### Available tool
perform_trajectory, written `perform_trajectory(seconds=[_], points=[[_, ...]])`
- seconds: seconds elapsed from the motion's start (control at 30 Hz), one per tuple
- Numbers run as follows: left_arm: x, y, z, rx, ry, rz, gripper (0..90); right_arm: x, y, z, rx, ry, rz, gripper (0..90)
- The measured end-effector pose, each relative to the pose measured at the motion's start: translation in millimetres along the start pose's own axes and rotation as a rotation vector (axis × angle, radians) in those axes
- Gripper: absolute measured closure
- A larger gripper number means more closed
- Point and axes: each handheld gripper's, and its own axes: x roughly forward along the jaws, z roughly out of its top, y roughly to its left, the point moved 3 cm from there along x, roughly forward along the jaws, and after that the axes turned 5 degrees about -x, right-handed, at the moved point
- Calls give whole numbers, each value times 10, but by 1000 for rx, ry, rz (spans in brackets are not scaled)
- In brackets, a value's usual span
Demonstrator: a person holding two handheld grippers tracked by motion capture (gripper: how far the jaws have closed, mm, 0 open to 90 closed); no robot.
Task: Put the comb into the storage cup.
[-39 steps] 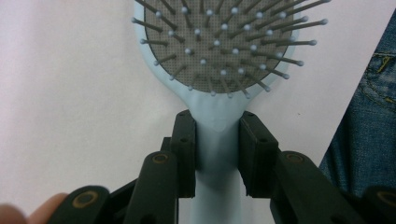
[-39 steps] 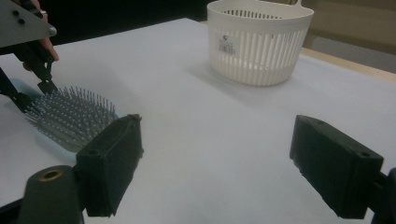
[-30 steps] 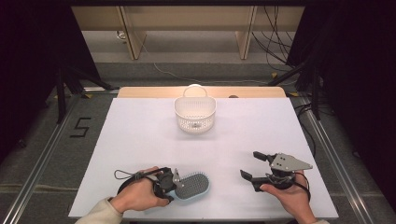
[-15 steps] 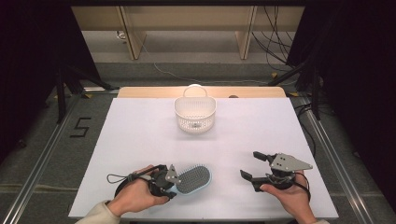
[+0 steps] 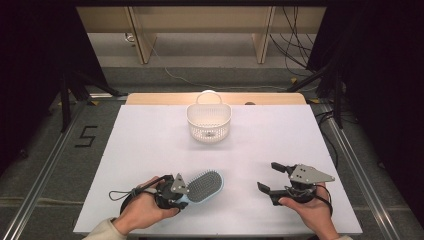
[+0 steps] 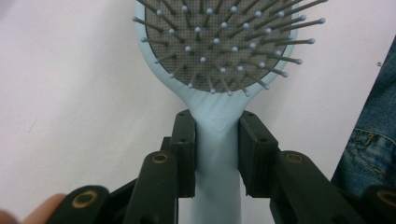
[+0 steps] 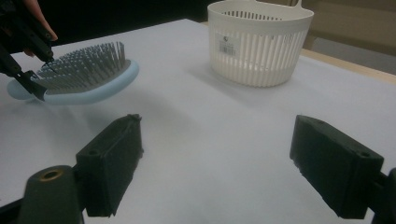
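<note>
Left gripper (image 5: 186,192): mine, clamped on hairbrush (image 5: 204,185) handle, lower centre-left of table (image 5: 150,140). Right gripper (image 5: 272,177): spread, empty, lower right. Step: brush grasped. Next, likely: lift and carry to basket (image 5: 208,121), upper centre, clearing its rim.

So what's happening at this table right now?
A person holds a gripper in each hand. The left gripper is clamped on the handle of a light blue hairbrush, bristles up, near the table's front edge. The right gripper sits apart with its jaws spread and nothing between them. A white slotted basket stands at the far side.
</note>
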Motion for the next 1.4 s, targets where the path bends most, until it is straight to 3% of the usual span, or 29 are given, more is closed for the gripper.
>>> perform_trajectory(seconds=[1.4], points=[[-144, 138, 20, -110, -211, 47, 699, -4, -1, 1, 4, -8, 2, 174]])
